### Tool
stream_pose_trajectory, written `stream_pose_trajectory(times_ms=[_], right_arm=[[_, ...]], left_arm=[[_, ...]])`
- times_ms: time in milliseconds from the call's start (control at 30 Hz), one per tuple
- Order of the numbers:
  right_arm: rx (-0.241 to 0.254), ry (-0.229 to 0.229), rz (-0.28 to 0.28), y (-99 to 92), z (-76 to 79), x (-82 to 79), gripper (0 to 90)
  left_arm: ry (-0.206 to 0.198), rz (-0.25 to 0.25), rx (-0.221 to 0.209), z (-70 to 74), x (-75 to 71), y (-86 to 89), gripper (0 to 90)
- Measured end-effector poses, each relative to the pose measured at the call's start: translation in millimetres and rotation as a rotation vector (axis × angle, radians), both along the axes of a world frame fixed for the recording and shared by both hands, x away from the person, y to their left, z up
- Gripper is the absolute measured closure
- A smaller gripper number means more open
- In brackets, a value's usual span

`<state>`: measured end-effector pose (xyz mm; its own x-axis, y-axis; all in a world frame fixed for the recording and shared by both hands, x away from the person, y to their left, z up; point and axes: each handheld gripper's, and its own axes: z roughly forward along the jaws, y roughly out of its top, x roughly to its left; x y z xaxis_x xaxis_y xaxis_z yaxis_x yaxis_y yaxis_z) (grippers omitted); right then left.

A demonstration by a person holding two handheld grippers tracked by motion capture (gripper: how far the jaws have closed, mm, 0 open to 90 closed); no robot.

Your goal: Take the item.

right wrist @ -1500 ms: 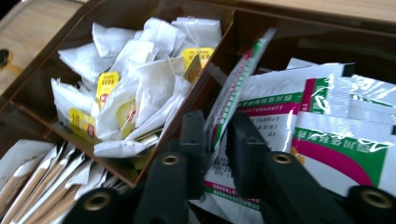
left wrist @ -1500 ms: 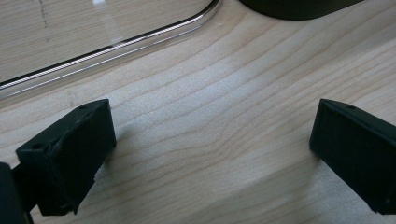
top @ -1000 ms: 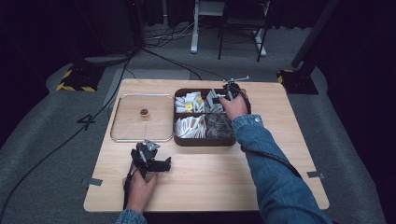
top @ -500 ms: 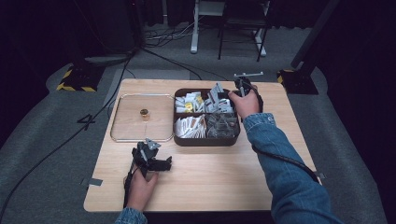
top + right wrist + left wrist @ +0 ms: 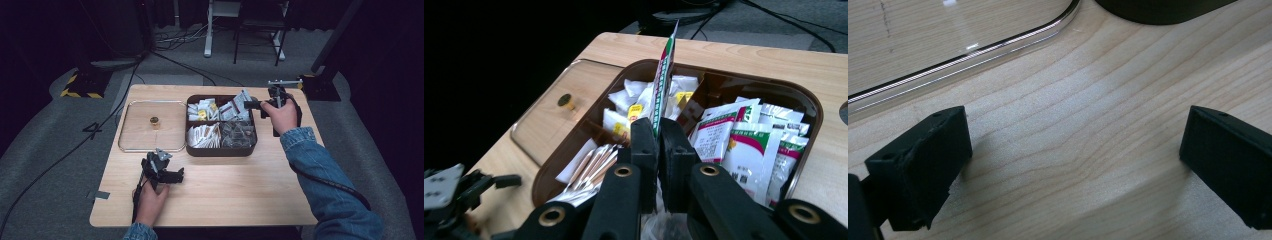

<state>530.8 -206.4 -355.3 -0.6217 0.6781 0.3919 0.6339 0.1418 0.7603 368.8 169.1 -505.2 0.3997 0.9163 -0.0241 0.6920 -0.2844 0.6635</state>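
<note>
Right gripper view shows our right gripper point(image 5: 658, 131) pinching a flat white-and-green paper sachet point(image 5: 664, 75) edge-on, long axis upright above the brown compartment tray point(image 5: 811, 107), while our left gripper point(image 5: 162, 170), jaws spread, rests far off on the wooden table point(image 5: 235, 190).

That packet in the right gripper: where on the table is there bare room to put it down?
The right gripper pinches a packet above the crowded brown tray. Bare wood runs along the near edge of the table, between the tray and the left gripper, and right of the tray. The clear lid at left carries a small knob.
</note>
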Motion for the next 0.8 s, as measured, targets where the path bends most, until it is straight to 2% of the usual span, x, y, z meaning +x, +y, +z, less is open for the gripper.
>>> stream_pose_trajectory(times_ms=[233, 333, 500, 667, 800], right_arm=[[0.022, 0.006, 0.041, -15.1, 6.0, -20.5, 87.1], [0.039, 0.009, 0.065, -25.1, 9.1, -36.3, 87.1], [0.026, 0.012, 0.083, -33.1, 9.6, -50.4, 87.1], [0.012, 0.035, 0.132, -40.5, 7.4, -70.8, 87.0], [0.002, 0.036, 0.153, -42.7, 4.6, -83.9, 87.1]], left_arm=[[-0.001, -0.002, 0.0, -0.1, 0.0, 0.1, 0.6], [0.0, -0.002, 0.0, 0.0, 0.0, 0.1, 0.6], [0.001, -0.001, 0.001, 0.1, 0.0, 0.1, 0.6], [0.0, 0.0, 0.0, 0.0, 0.0, 0.0, 0.6], [0.0, -0.001, 0.002, 0.1, 0.0, 0.1, 0.6]])
